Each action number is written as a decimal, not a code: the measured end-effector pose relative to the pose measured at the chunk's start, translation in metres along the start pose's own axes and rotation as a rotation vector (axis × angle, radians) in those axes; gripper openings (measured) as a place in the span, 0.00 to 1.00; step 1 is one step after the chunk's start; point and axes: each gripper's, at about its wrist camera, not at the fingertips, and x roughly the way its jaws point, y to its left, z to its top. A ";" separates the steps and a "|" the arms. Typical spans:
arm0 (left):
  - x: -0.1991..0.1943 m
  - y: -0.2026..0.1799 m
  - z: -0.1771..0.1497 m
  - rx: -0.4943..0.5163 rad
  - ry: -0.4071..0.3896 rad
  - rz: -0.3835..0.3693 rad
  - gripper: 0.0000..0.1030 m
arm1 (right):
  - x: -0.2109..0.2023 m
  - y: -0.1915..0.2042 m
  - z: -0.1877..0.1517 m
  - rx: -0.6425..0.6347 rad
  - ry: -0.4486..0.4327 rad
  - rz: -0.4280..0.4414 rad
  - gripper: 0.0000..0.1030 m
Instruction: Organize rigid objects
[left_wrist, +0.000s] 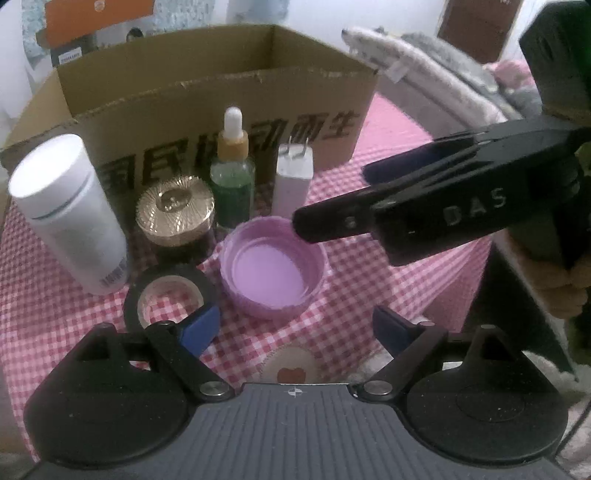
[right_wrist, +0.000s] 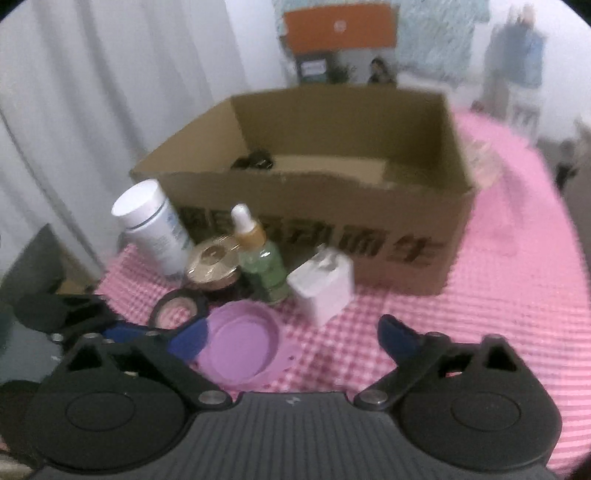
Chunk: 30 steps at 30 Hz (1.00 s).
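Left wrist view: left gripper (left_wrist: 293, 326) spread wide, holding nothing, low over the pink checked cloth (left_wrist: 369, 280). Purple lid (left_wrist: 273, 267) lies open side up just ahead of it, black tape roll (left_wrist: 166, 291) touching its left. Behind them stand the white bottle (left_wrist: 70, 210), gold-lidded jar (left_wrist: 175, 218), green dropper bottle (left_wrist: 232, 173) and white charger (left_wrist: 293, 181), all in front of the cardboard box (left_wrist: 229, 122). Right gripper (left_wrist: 332, 199) reaches in from the right above the lid, jaws apart, empty

Right wrist view: right gripper (right_wrist: 291, 338) spread, empty; lid (right_wrist: 240, 345) by its left finger. Small dark object (right_wrist: 255, 160) in the box (right_wrist: 332, 236), blurred
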 end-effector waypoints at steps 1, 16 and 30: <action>0.003 -0.003 0.001 0.005 0.002 0.006 0.88 | 0.004 -0.001 -0.001 0.003 0.013 0.016 0.78; 0.030 -0.036 0.024 0.084 -0.007 -0.105 0.88 | 0.020 -0.021 -0.008 0.042 0.123 0.055 0.45; 0.044 -0.041 0.028 0.224 -0.006 0.036 0.86 | 0.007 -0.041 -0.009 0.081 0.099 0.008 0.45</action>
